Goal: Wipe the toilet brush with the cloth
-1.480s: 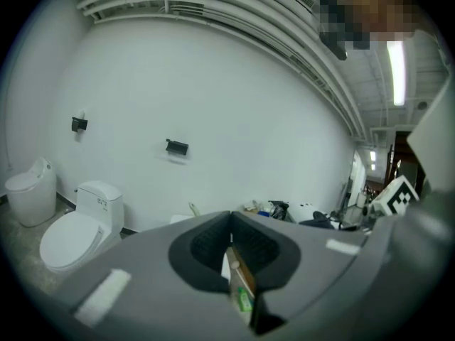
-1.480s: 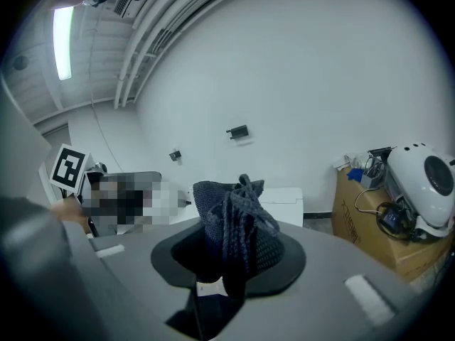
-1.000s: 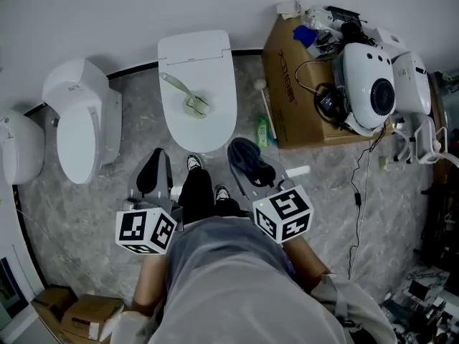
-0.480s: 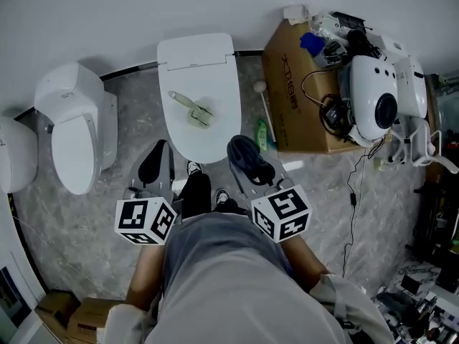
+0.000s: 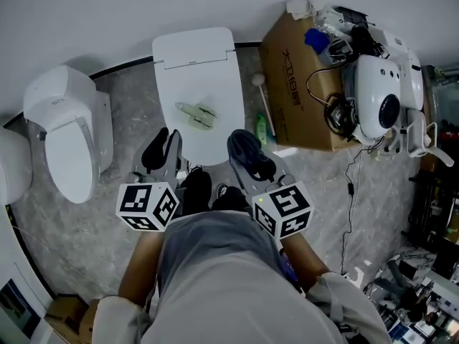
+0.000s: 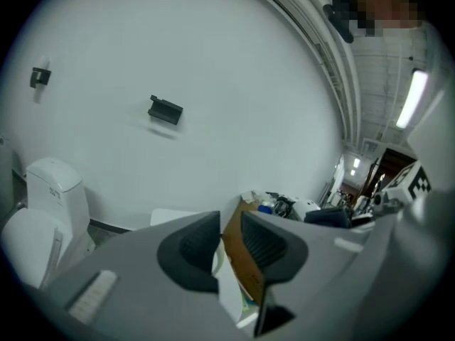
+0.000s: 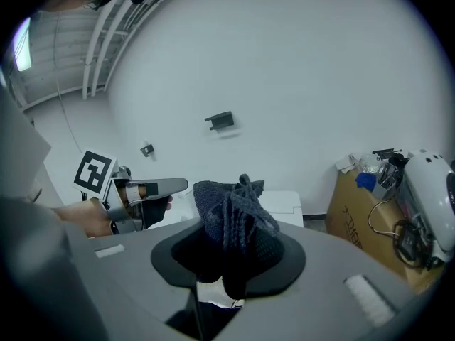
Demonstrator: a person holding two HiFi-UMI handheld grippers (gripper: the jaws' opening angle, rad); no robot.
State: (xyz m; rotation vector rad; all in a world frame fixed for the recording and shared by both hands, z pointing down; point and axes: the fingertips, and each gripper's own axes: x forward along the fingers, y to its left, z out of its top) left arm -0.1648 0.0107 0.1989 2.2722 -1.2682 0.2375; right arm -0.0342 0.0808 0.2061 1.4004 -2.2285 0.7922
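A pale green toilet brush (image 5: pixel 195 113) lies flat on the closed lid of the white toilet (image 5: pixel 193 56). In the head view my left gripper (image 5: pixel 163 151) hovers at the lid's front left edge, short of the brush. Its jaws stand almost together with only a thin slit and nothing between them (image 6: pixel 227 226). My right gripper (image 5: pixel 247 156) is at the lid's front right, shut on a bunched dark blue-grey cloth (image 7: pixel 234 219) that sticks up out of the jaws (image 7: pixel 238 251). The brush shows in neither gripper view.
A second white toilet (image 5: pixel 61 135) stands to the left. On the right an open cardboard box (image 5: pixel 294 84) holds cables and a white device (image 5: pixel 380 99). A green bottle (image 5: pixel 262 129) stands between the toilet and the box. My feet (image 5: pixel 208 188) are below the bowl.
Both grippers have moved forward to the front edge of the toilet lid. The head view has shifted slightly. The brush stays on the lid and the cloth stays in the right gripper.
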